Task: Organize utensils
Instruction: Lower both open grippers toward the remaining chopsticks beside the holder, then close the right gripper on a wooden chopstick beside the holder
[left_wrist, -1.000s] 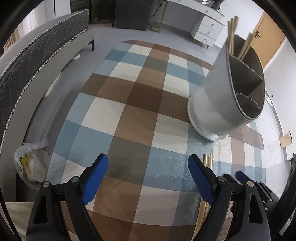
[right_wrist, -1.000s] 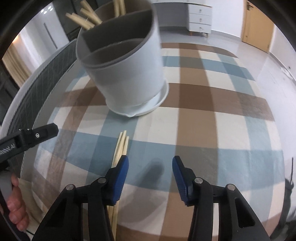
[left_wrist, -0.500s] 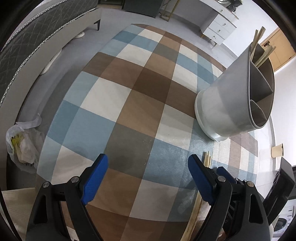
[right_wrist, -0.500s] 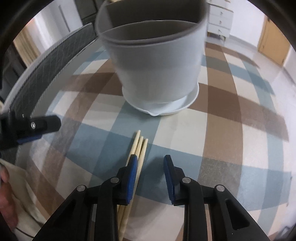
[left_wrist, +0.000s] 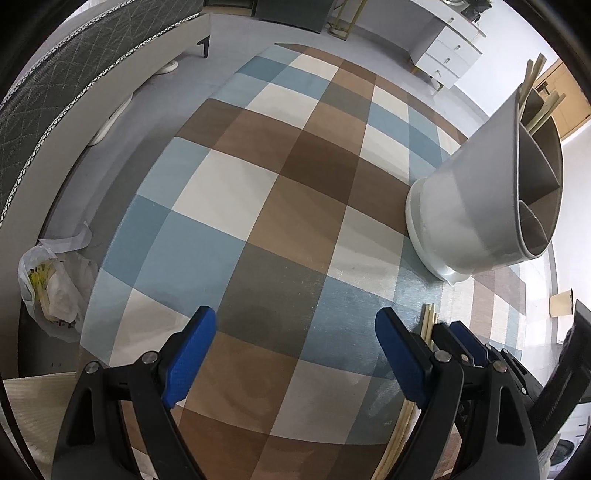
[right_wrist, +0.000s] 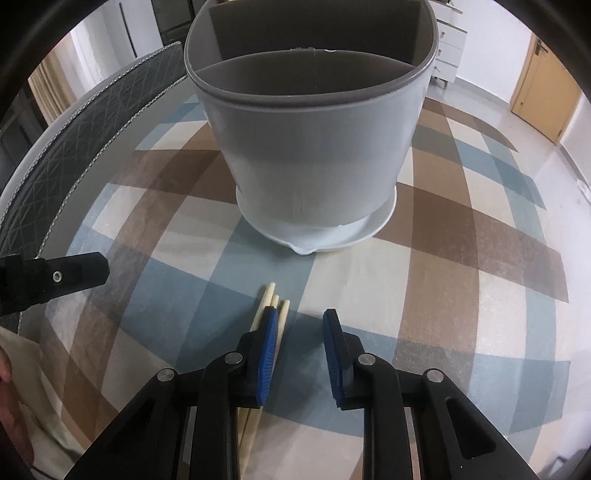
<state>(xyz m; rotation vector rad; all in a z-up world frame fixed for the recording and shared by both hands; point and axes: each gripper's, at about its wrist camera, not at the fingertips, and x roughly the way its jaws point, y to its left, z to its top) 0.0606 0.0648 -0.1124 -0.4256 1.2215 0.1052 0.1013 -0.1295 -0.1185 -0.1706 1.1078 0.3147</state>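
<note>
the right hand-held gripper (right_wrist: 298, 345) hangs low over the checked cloth (right_wrist: 424, 295); its blue jaws have just been closing, a narrow gap is left, and nothing sits between them. a bundle of wooden chopsticks (right_wrist: 283, 317) lies flat on the cloth, tips toward 12 o'clock, passing under the left blue pad (right_wrist: 266, 354); contact cannot be told. at 12 o'clock stands the grey divided utensil holder (right_wrist: 314, 155) on its white saucer. the left hand-held gripper (left_wrist: 295, 360) stands wide open over bare cloth, holding nothing, with the chopsticks just beyond its right pad at 3 o'clock.
</note>
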